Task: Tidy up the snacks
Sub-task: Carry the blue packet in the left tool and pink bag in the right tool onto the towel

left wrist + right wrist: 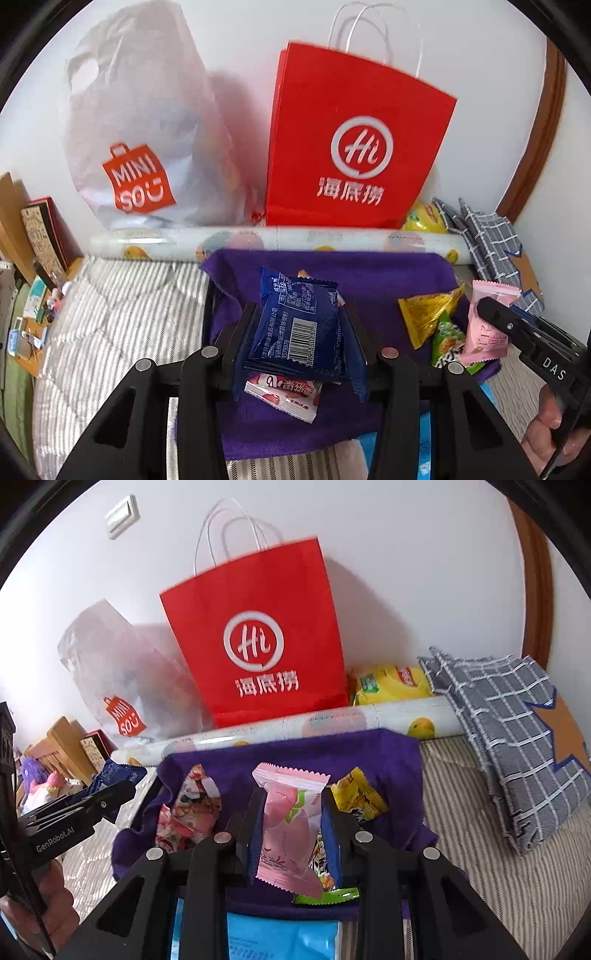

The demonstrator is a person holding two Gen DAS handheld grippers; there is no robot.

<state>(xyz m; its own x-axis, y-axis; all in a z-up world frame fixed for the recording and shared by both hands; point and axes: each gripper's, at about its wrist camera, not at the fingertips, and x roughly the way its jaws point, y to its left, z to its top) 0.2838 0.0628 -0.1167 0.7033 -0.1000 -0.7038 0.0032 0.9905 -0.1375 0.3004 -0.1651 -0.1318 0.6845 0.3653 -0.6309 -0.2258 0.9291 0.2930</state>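
Left claw (301, 332) clenched on blue snack packet (295, 328), held above purple cloth (369, 273); red-white candy wrapper (284, 395) lies under it. Right claw (291, 827) clenched on pink snack packet (286, 823), above a green packet (328, 893). Yellow packet (356, 794) and red-patterned packet (184, 812) rest on the cloth, bed (480, 849) below. Further back: wrapped roll (369, 716), red Haidilao paper bag (258, 635), Minisou plastic bag (140, 147). Risk: slick, air-filled film could slide out of either pinch; bags are tall and soft, so a packet may catch a rim.
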